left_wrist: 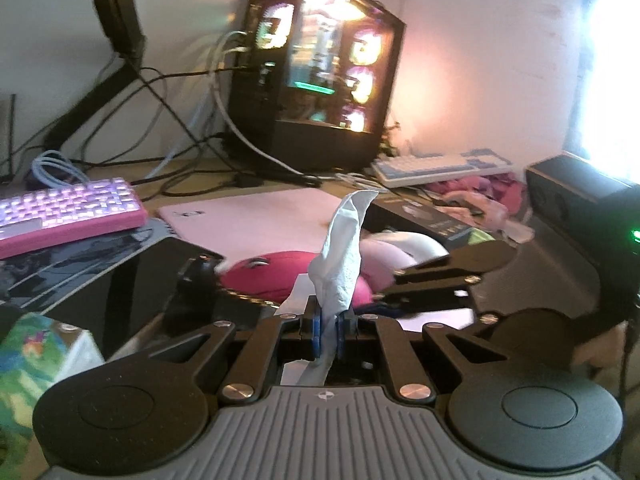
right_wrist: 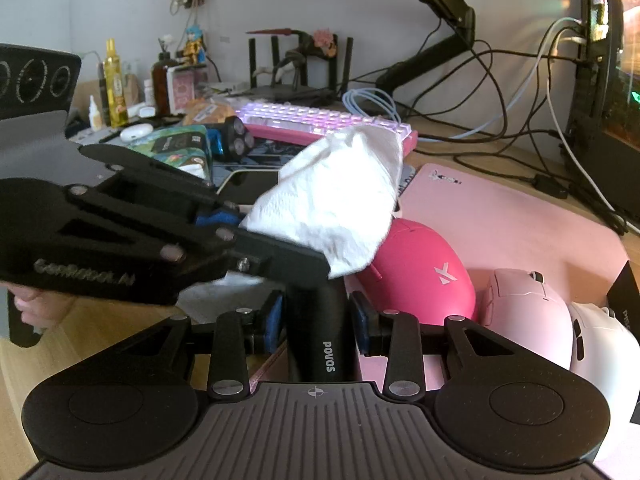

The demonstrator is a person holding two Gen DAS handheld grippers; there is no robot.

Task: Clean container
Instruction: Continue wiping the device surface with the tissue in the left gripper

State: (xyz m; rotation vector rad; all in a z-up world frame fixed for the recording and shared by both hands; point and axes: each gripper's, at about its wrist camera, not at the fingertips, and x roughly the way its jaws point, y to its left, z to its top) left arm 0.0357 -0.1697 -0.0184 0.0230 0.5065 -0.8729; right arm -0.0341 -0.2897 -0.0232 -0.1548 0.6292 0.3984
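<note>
Left hand-held gripper [left_wrist: 328, 330] pinching white tissue [left_wrist: 340, 252], right hand-held gripper [right_wrist: 316, 328] clamping black POVOS device [right_wrist: 320, 328]

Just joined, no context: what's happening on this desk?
A person is working with two handheld grippers. The left gripper is shut on a white tissue, and the right gripper clamps a black POVOS-branded device. The tissue hangs right above the device's far end; contact can't be confirmed. A magenta mouse, a pale pink mouse and a white mouse sit on the pink mat alongside.
</note>
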